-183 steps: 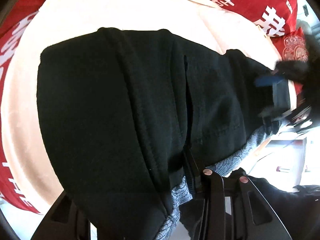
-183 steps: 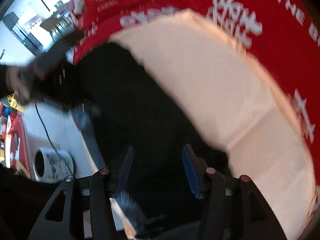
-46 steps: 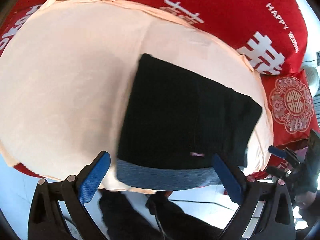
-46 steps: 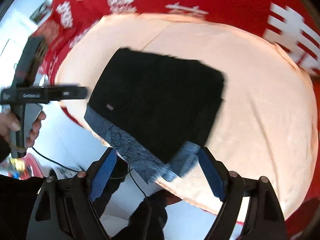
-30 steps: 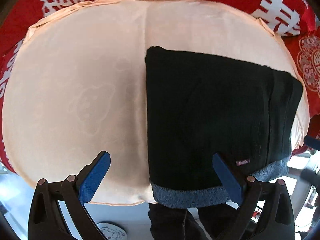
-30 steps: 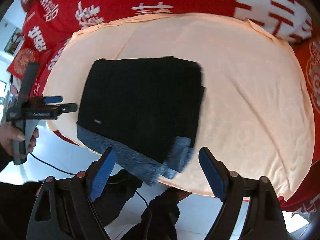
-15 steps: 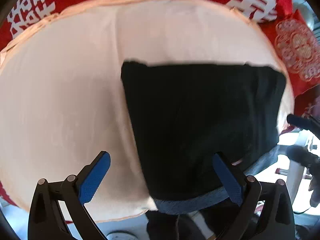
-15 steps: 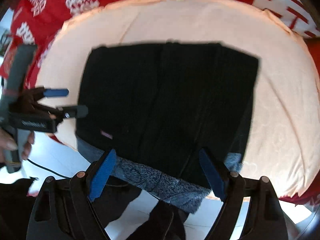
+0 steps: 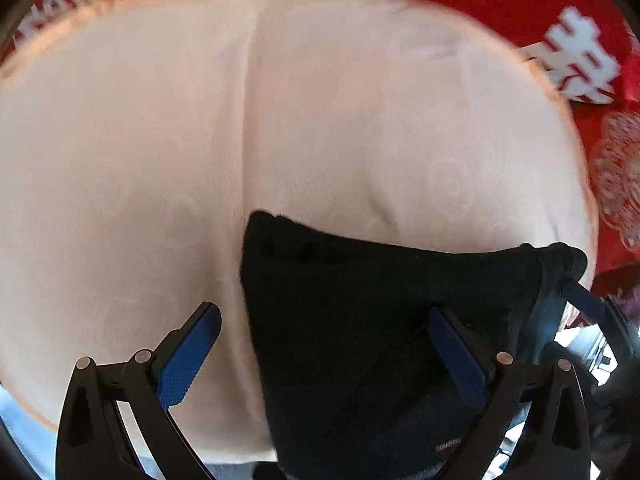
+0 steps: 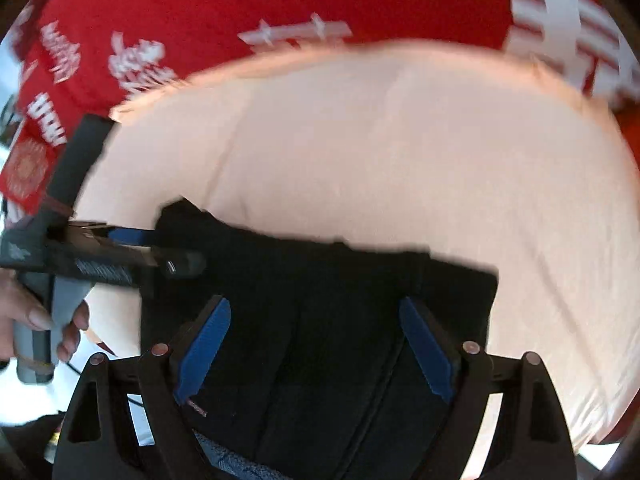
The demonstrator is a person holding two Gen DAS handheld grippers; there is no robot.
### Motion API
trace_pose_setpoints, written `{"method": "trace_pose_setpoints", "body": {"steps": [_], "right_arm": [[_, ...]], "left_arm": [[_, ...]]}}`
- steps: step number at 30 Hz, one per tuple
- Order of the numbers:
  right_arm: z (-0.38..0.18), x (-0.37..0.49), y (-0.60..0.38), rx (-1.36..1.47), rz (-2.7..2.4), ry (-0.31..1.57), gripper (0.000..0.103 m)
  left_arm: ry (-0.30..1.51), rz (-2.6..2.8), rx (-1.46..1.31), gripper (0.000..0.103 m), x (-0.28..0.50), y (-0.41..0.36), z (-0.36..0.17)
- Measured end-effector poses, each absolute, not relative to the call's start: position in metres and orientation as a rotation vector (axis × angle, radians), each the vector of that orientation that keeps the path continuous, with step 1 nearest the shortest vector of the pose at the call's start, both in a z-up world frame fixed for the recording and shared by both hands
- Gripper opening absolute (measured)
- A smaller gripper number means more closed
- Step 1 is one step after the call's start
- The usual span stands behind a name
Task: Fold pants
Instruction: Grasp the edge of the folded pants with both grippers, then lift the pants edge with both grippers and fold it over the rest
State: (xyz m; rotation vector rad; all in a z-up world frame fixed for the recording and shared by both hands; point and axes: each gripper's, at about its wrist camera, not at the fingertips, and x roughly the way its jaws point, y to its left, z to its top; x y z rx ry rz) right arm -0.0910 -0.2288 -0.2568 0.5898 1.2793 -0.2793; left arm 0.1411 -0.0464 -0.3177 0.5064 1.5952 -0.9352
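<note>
Pants (image 9: 384, 320), black and already folded into a compact block, lie on the peach cloth (image 9: 320, 120) at its near edge, over a red bedspread (image 10: 240, 8). Both tools point steeply down over them. The left gripper (image 9: 324, 344) has its fingers wide apart, straddling the block's left edge and clamping nothing. The right gripper (image 10: 314, 340) also stands spread, empty, above the fabric's middle. I judge both are placed to take the near edge for another fold
</note>
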Motion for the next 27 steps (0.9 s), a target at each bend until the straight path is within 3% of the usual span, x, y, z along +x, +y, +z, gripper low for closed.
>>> {"method": "trace_pose_setpoints", "body": {"steps": [5, 9, 19, 22, 27], "right_arm": [[-0.219, -0.131, -0.225, 0.608, -0.317, 1.196, 0.089], [-0.212, -0.186, -0.229, 0.703, -0.367, 1.205, 0.090], [-0.267, -0.191, -0.241, 0.780, -0.283, 1.217, 0.094], [-0.291, -0.180, -0.239, 0.794, -0.266, 1.256, 0.103], [-0.313, -0.177, -0.239, 0.866, -0.262, 1.281, 0.103]], "left_arm": [[1.506, -1.164, 0.432, 0.103, 0.121, 0.014, -0.280], [1.595, -1.183, 0.464, 0.103, 0.108, 0.045, -0.307], [1.734, -1.151, 0.307, 0.103, 0.104, 0.020, -0.361], [1.721, -1.110, 0.330, 0.103, 0.094, 0.010, -0.363], [1.738, -1.092, 0.294, 0.103, 0.093, 0.014, -0.365]]}}
